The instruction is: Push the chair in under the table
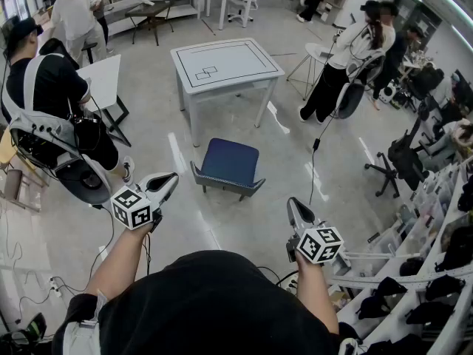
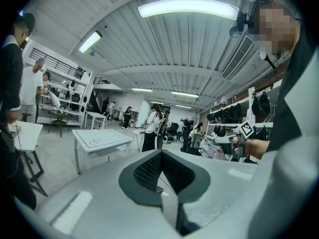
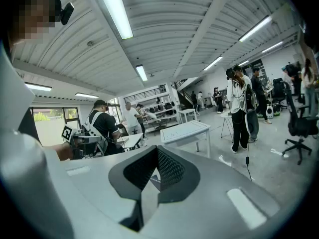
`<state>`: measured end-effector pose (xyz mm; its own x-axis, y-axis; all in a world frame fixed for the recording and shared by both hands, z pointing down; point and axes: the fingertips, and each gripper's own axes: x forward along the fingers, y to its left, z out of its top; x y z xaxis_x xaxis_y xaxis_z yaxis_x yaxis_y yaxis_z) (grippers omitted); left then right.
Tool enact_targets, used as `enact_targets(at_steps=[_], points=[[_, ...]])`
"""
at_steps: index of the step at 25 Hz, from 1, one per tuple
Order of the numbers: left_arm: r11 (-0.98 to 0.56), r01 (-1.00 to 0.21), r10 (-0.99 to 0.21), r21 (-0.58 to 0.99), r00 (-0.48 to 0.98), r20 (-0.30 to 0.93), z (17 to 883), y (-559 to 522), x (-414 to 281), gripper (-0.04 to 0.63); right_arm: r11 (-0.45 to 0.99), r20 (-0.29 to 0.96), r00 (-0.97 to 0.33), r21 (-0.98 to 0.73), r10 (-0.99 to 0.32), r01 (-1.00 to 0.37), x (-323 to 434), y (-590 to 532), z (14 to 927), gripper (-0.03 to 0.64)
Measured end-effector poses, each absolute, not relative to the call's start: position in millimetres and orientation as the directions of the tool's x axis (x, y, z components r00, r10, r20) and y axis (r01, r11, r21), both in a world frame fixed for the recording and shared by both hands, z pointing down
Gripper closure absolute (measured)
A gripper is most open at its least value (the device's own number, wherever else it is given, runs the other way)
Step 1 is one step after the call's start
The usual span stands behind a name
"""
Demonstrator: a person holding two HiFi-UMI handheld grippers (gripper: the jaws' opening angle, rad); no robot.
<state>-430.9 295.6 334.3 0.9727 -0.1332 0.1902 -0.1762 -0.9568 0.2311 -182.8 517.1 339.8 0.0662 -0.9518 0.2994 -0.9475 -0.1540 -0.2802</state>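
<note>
Left gripper (image 1: pixel 173 177), right gripper (image 1: pixel 291 201) apparently closed, chair (image 1: pixel 228 164) untucked

My left gripper (image 2: pixel 160 172) and right gripper (image 3: pixel 157 169): matt grey plastic, with dark cross-hatched pads (image 3: pixel 172 169). Chair (image 1: pixel 229 163): blue cloth seat, grey plastic-looking shell. Table (image 1: pixel 225 65): smooth matt white top. Floor (image 1: pixel 222 231): grey, glossy.

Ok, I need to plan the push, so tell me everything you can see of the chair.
The chair has a dark blue, padded-looking seat and a grey frame, with its grey back on the near side. It stands upright on the floor, short of the white table, not under it, touching nothing else.
</note>
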Motion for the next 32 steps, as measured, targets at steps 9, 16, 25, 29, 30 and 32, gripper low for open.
enact_targets(at_steps=[9,16,25,29,30,32], points=[[-0.950,-0.198,-0.153,0.242,0.969,0.192,335.9,304.6,-415.3,0.595,-0.141,0.295,0.049,-0.298,-0.954,-0.944,-164.5,520.9,346.4,0.586],[-0.947,-0.213,-0.166,0.240,0.965,0.203,338.1,313.4,-396.9,0.595,-0.143,0.293,0.040,-0.338,-0.955,-0.930,-140.0,523.0,356.4,0.586],[-0.937,-0.231,-0.175,0.263,0.960,0.220,349.6,325.2,-384.6,0.595,-0.117,0.306,-0.001,-0.366,-0.952,-0.923,-129.6,523.7,370.9,0.586],[-0.932,-0.236,-0.173,0.277,0.957,0.232,356.8,326.5,-386.2,0.595,-0.121,0.319,-0.005,-0.375,-0.948,-0.919,-129.6,524.7,376.8,0.586],[-0.930,-0.237,-0.173,0.280,0.956,0.235,358.1,326.2,-386.4,0.595,-0.122,0.321,-0.005,-0.377,-0.947,-0.918,-129.5,525.0,377.7,0.586],[-0.928,-0.239,-0.173,0.285,0.956,0.237,359.5,324.4,-384.6,0.595,-0.127,0.326,-0.004,-0.381,-0.945,-0.916,-128.1,524.2,380.7,0.586]])
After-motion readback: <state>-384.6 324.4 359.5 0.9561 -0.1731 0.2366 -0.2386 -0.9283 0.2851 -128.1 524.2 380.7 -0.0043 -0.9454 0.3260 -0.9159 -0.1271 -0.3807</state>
